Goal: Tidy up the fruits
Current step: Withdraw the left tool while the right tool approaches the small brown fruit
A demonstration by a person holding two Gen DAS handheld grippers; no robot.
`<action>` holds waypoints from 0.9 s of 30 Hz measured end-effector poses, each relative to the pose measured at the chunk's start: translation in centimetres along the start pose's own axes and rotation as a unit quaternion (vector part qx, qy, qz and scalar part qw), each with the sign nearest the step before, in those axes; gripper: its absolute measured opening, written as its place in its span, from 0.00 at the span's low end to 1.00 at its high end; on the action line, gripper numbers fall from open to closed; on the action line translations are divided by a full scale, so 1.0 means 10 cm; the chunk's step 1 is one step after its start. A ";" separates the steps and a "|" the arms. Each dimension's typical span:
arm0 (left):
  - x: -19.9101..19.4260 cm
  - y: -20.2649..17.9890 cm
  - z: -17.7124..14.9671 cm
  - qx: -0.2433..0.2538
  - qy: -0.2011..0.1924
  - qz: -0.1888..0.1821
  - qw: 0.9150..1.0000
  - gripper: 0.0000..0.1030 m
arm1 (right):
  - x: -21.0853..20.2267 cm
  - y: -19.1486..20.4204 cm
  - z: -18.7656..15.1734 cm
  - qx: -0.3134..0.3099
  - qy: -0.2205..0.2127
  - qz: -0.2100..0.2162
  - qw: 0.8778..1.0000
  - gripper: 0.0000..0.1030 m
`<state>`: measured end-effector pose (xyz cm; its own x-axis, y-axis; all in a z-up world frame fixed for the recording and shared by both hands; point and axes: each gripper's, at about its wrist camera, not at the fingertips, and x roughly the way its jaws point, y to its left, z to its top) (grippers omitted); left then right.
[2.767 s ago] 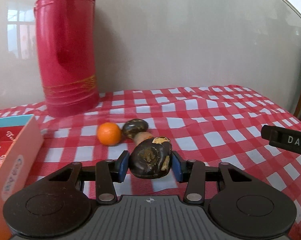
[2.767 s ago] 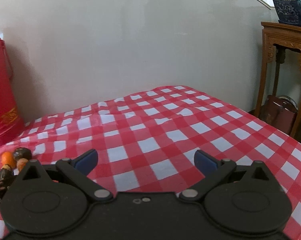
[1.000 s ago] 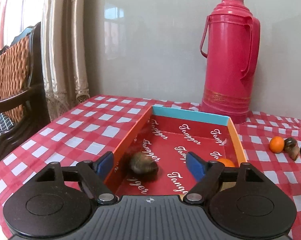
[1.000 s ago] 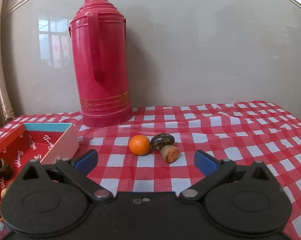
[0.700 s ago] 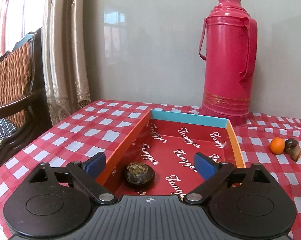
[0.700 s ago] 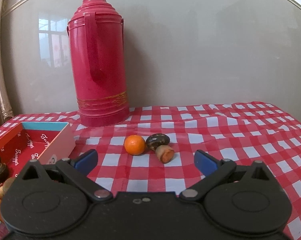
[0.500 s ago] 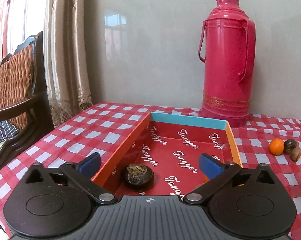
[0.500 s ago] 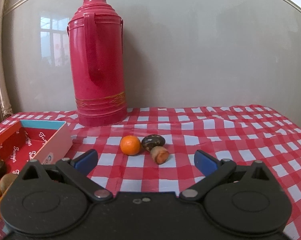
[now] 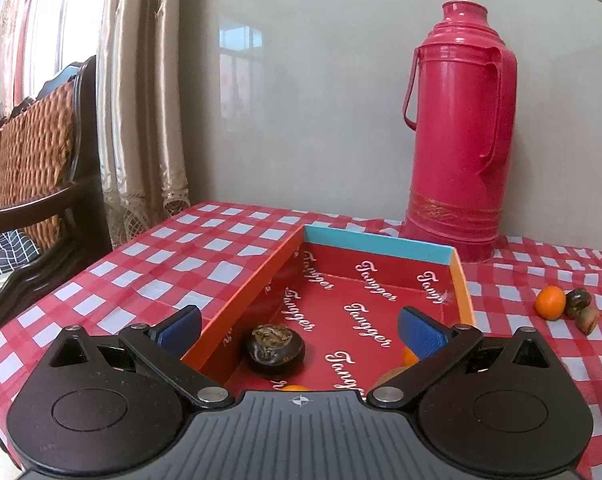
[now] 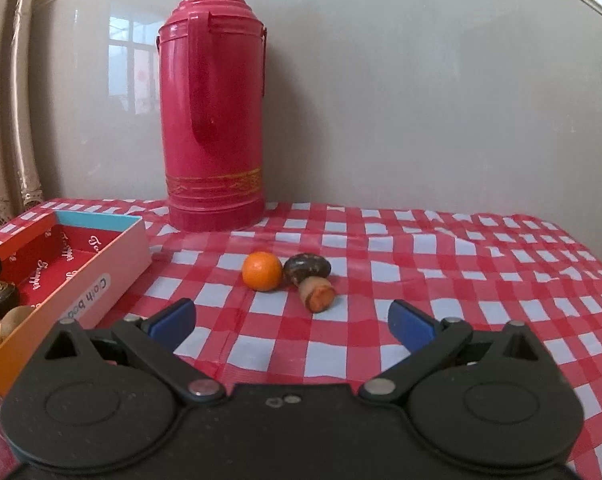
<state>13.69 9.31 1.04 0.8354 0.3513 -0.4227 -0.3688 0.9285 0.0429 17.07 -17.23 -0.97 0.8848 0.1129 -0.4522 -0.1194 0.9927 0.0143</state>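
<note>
Dark wrinkled fruit [image 9: 275,347] (crusty top)

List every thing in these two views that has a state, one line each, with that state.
left hand-held gripper: open, empty, over the box.
right hand-held gripper: open, empty, facing the loose fruit.
red box: lidless, holding fruit.
dark round fruit: resting on the box floor.
orange: on the tablecloth, outside the box.
mushroom-shaped piece: lying on its side beside the orange.
red thermos: upright, capped.
</note>
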 end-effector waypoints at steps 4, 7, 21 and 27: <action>0.03 0.07 -0.02 -0.006 -0.002 0.010 1.000 1.00 | 0.07 -0.11 -0.01 0.014 0.006 0.006 1.000 0.89; 0.04 0.13 0.00 -0.008 -0.005 0.015 1.000 1.00 | 0.13 -0.12 -0.03 0.009 0.010 0.004 1.000 0.80; 0.21 0.61 -0.02 -0.042 -0.004 0.060 0.997 1.00 | 0.45 0.01 0.07 -0.028 0.017 -0.001 0.999 0.71; 0.28 0.80 -0.02 -0.062 0.000 0.073 0.995 1.00 | 0.66 0.04 0.08 -0.031 0.037 -0.013 0.999 0.59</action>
<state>13.04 17.67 0.03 0.7685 0.4821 -0.4207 -0.5345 0.8451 -0.0080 23.23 -16.06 -3.20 0.8525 0.0811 -0.5165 -0.1261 0.9906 -0.0525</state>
